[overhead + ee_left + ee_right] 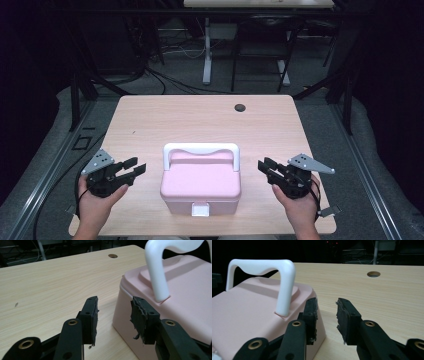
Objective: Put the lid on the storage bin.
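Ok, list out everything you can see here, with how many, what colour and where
Box: one, pink with a closed lid, at the near middle of the table, between the two grippers.
Handle: one, white, standing upright over the lid on the box's far side.
Latch: one, white, on the box's near front face.
Table: one, light wood, bare apart from the box.
Hole: one, dark and round, in the tabletop toward the far edge, right of centre.
Desk frame: one, white legs, on the floor beyond the table.
Left gripper: one, black, left of the box, jaws apart with nothing between them.
Right gripper: one, black, right of the box, jaws apart with nothing between them.
Hands: two, at the near edge, each holding a gripper.
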